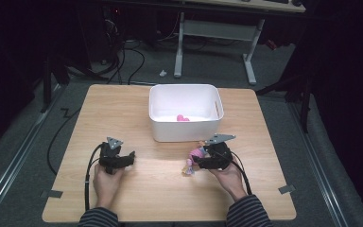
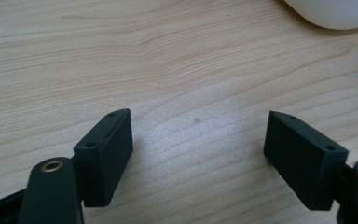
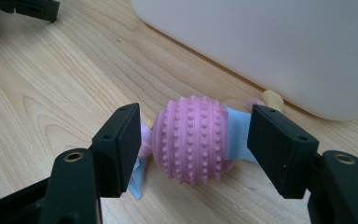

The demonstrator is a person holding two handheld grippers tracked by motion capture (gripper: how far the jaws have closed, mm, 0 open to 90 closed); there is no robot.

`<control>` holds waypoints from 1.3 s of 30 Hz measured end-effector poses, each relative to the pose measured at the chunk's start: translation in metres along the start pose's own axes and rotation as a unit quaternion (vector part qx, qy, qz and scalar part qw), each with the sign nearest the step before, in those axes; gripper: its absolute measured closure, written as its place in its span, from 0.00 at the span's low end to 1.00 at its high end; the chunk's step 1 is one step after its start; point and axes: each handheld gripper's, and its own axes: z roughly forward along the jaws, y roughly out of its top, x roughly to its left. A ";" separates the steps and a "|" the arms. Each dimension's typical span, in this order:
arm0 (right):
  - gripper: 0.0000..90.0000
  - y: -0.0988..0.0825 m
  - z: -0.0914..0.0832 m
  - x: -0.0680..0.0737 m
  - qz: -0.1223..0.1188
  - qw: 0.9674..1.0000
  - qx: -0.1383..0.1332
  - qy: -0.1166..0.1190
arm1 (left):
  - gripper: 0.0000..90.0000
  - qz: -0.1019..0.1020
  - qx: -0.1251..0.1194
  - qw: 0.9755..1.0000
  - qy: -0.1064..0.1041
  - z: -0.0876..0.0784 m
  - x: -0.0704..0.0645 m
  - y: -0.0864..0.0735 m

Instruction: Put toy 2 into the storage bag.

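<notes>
Pink and studded with small nubs, the rubber toy (image 3: 191, 140) sits between the jaws of the right claw (image 3: 193, 140), with pale blue and pink fabric tails trailing from its ends onto the wooden table (image 1: 137, 189). We see the jaws close about the ball with a sliver of blue fabric on either side, but we cannot tell whether the pads are pressing it yet. In the high view the toy (image 1: 194, 158) lies on the table just in front of the white bin (image 1: 186, 135), near its right front corner, and the right claw (image 1: 202, 161) reaches it from the right. We judge the step in hand to be the grasp itself: next the jaws would need to close firmly on the ball, then lift it over the near wall and into the bin, where a pink item (image 1: 183, 118) already lies. The bin's wall (image 3: 279, 51) stands just beyond the toy, so a low carry could knock it, and the loose tails may snag or drag. The left claw (image 2: 198, 140) rests over bare wood, jaws wide and holding nothing, and in the high view it (image 1: 131, 155) sits well apart to the left, clear of the path.
</notes>
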 end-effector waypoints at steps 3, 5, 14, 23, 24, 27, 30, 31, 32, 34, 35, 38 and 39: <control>0.39 0.002 0.004 0.001 0.000 1.000 0.004 -0.001 | 0.27 0.000 0.000 1.000 0.000 0.000 0.000 0.000; 0.39 0.003 0.007 0.002 -0.004 1.000 0.007 -0.001 | 0.27 0.000 0.000 1.000 -0.001 0.000 0.000 0.000; 0.39 0.003 0.016 0.002 -0.008 1.000 0.023 -0.006 | 0.27 -0.003 -0.002 1.000 -0.004 0.000 0.001 0.000; 0.44 0.001 0.021 0.005 -0.024 0.999 0.030 -0.027 | 0.27 0.003 0.000 1.000 -0.002 0.000 0.000 0.000; 0.44 0.001 0.021 0.005 -0.024 0.999 0.030 -0.027 | 0.27 0.001 0.001 1.000 -0.004 0.000 0.001 0.001; 0.45 0.001 0.021 0.003 -0.020 0.999 0.030 -0.023 | 0.28 0.001 0.000 1.000 -0.002 0.001 0.001 0.001; 0.45 0.000 0.020 0.003 -0.023 0.999 0.028 -0.025 | 0.27 0.001 0.000 1.000 -0.001 0.001 0.001 0.001; 0.45 0.000 0.020 0.004 -0.020 0.999 0.028 -0.026 | 0.27 0.001 0.000 1.000 -0.001 0.001 0.001 0.001; 0.46 -0.001 0.019 0.004 -0.025 0.999 0.026 -0.029 | 0.27 0.001 0.000 1.000 -0.002 0.001 0.001 0.001; 0.46 -0.001 0.020 0.005 -0.032 0.999 0.023 -0.033 | 0.27 0.000 0.000 1.000 -0.002 0.001 0.001 0.001; 0.46 0.000 0.020 0.006 -0.036 0.999 0.023 -0.034 | 0.27 0.000 0.000 1.000 -0.002 0.001 0.001 0.001; 0.47 -0.001 0.018 0.007 -0.037 0.998 0.021 -0.038 | 0.27 0.002 0.000 1.000 -0.001 0.001 0.000 0.001; 0.47 -0.001 0.018 0.007 -0.037 0.998 0.021 -0.038 | 0.27 0.002 0.000 1.000 -0.001 0.001 0.000 0.001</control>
